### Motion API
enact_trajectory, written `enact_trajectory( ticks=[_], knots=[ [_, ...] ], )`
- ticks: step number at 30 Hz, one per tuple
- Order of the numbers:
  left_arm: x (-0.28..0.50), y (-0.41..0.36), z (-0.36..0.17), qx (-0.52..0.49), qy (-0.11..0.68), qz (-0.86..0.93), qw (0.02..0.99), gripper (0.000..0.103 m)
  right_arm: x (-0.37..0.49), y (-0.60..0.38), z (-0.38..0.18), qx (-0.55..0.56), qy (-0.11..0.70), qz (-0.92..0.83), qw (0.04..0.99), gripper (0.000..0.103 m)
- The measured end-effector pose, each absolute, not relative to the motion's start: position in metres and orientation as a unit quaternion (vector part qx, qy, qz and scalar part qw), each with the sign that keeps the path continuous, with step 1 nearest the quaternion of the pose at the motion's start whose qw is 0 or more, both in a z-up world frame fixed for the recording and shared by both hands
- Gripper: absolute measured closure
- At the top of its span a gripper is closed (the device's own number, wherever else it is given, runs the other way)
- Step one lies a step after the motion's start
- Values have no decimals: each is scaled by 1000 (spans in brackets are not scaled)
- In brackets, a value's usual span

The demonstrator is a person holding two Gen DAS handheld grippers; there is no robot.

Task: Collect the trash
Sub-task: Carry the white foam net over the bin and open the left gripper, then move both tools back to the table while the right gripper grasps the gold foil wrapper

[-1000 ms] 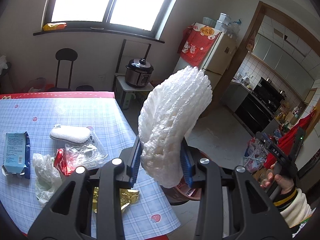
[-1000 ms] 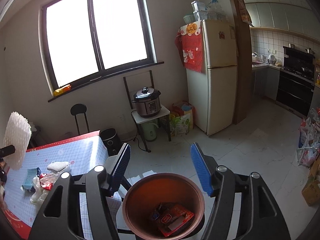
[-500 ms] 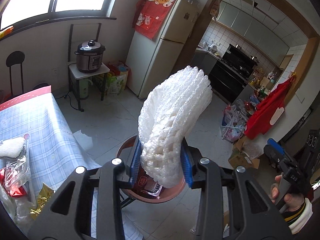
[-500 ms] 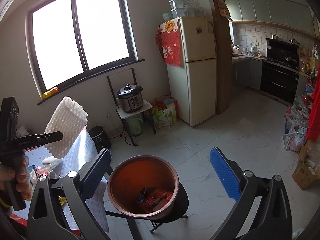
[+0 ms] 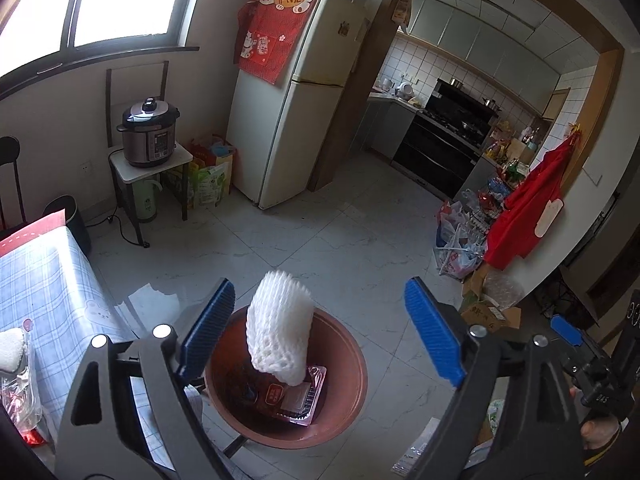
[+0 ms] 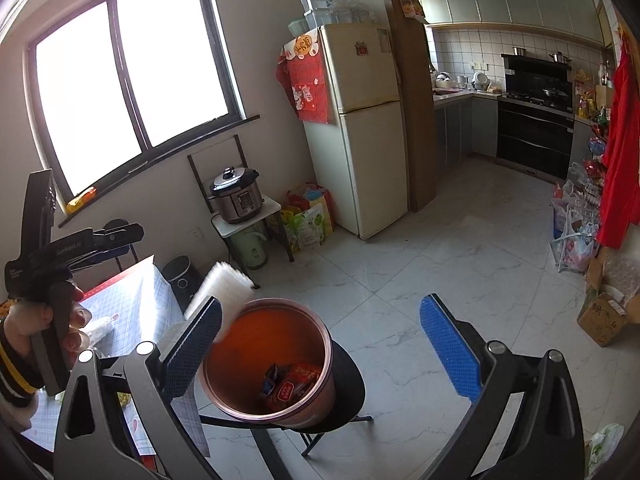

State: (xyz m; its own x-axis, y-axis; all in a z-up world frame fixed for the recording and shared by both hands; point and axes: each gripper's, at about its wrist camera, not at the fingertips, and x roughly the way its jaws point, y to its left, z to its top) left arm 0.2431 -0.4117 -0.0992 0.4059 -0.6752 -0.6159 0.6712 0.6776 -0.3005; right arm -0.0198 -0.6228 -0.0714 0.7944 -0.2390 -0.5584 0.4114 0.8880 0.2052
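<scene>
A white foam fruit net [image 5: 280, 328] hangs loose over the reddish-brown bin [image 5: 352, 360], its lower end down among the red wrappers [image 5: 292, 396] inside. My left gripper [image 5: 319, 284] is above the bin with its jaws opening; the net is between them but touches neither blue pad. The right wrist view shows the net [image 6: 224, 284] blurred at the left rim of the bin [image 6: 320, 328], below the left gripper [image 6: 80, 244] in a hand. My right gripper [image 6: 322, 302] stands open and empty over the bin.
The bin sits on a black stool [image 6: 352, 396] beside the checked table [image 5: 48, 280], where more plastic trash [image 5: 16, 376] lies. A pressure cooker [image 5: 150, 132], a fridge [image 5: 288, 120], bags and cardboard boxes [image 6: 604, 316] line the tiled floor's edges.
The left gripper swung from the table to over the bin and let go of the foam net, which is dropping in. The right gripper's jaws spread wider.
</scene>
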Motion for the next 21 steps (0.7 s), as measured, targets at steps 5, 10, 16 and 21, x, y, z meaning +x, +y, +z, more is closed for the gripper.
enact_trajectory(
  ticks=[5, 10, 16, 21],
  knots=[
    [243, -375, -91, -23, 365, -373, 853, 10, -10, -616, -70, 165, 270, -161, 935, 5],
    [229, -316, -79, -34, 343, -325, 881, 6, 4, -601, -67, 161, 269, -135, 940, 5],
    [208, -223, -83, -42, 333, -229, 914, 6, 25, -578, -77, 165, 285, -97, 939, 5],
    [183, -132, -94, -49, 341, -124, 931, 6, 49, -544, -94, 167, 316, -55, 932, 5]
  ],
)
